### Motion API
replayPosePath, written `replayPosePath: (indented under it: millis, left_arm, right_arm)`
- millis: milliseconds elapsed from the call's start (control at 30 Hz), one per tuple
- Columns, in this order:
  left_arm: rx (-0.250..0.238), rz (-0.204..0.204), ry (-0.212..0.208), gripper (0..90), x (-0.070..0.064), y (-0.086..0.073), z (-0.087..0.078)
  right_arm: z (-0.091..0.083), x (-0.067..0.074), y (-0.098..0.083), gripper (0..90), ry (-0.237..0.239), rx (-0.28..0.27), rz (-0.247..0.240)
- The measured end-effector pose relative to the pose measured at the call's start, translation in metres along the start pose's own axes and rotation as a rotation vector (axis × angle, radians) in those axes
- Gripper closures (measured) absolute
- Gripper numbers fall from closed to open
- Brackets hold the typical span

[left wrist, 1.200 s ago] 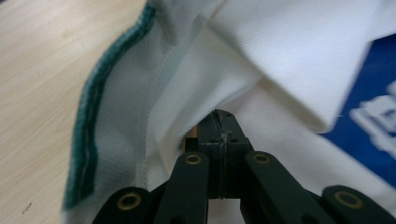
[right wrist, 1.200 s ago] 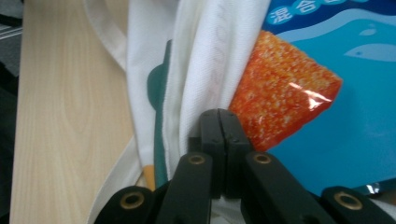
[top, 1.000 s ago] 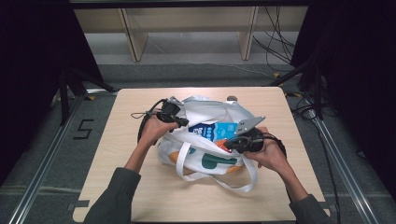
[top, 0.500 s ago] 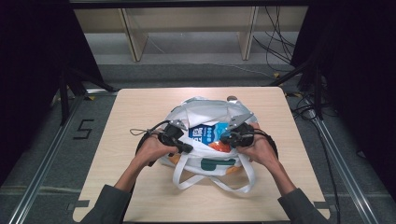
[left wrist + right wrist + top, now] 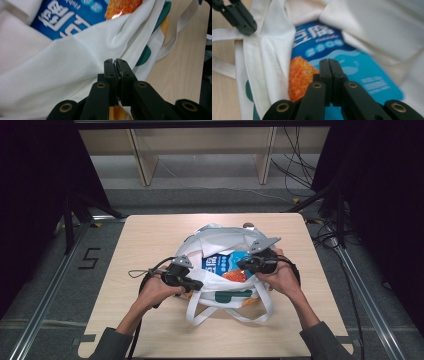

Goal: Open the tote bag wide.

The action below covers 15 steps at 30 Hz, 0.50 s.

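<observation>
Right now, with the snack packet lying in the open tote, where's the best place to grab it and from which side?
Probably its near bottom edge, by the orange picture, coming down through the bag's mouth. The packet lies flat, face up in the tote, and cloth folds cover its other edges, so only that thin edge looks pinchable.

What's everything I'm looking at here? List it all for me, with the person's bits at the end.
Table: one, light wood, centre.
Tote bag: one, white with green and yellow print, mid-table, mouth open.
Snack packet: one, blue with orange picture, inside the bag.
Shelf unit: one, pale wood, behind the table.
Cables: several, black, on the floor at the back right.
Left gripper: one, black, jaws shut on the bag's cloth.
Right gripper: one, black, jaws shut, over the packet.
</observation>
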<state>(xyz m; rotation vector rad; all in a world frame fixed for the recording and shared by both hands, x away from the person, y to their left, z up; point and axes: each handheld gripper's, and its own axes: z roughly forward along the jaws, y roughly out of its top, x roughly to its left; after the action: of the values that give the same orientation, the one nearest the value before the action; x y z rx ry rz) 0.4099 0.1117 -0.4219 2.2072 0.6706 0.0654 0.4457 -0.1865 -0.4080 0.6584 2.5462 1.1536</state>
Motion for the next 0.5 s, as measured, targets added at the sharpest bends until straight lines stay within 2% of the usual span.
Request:
replayPosePath:
  millis: [67,100,167,200,267,333,367,400,467,500]
  left_arm:
    - [-0.040,0.001,0.012,87.9,-0.002,0.005,-0.005]
    - [-0.062,-0.004,0.022,87.9,-0.003,0.007,-0.007]
    - [-0.077,0.005,0.035,88.3,-0.005,0.008,-0.011]
    - [-0.087,-0.002,0.038,88.4,-0.007,0.007,-0.012]
    - [-0.102,0.007,0.048,88.2,-0.010,0.004,-0.015]
    - [-0.116,0.005,0.057,87.9,-0.012,0.000,-0.017]
    - [-0.128,0.004,0.072,87.4,-0.013,-0.003,-0.020]
    - [-0.146,0.012,0.083,86.9,-0.012,-0.007,-0.024]
    - [-0.157,-0.012,0.075,85.7,-0.013,-0.013,-0.029]
    - [-0.167,-0.010,0.079,84.3,-0.014,-0.015,-0.032]
  right_arm:
    - [-0.011,-0.008,0.000,90.0,-0.030,-0.016,0.018]
    - [-0.011,-0.008,0.000,90.0,-0.030,-0.016,0.018]
    - [-0.017,-0.011,-0.002,90.0,-0.047,-0.031,0.031]
    - [-0.019,-0.013,-0.003,90.0,-0.059,-0.040,0.020]
    - [-0.023,-0.014,-0.006,90.0,-0.053,-0.035,0.034]
    - [-0.027,-0.012,-0.009,90.0,-0.069,-0.050,0.051]
    - [-0.029,-0.014,-0.010,90.0,-0.079,-0.056,0.029]
    - [-0.030,-0.014,-0.011,90.0,-0.074,-0.060,0.026]
    - [-0.034,-0.015,-0.014,89.9,-0.081,-0.081,0.034]
    - [-0.036,-0.014,-0.015,88.4,-0.082,-0.081,0.038]
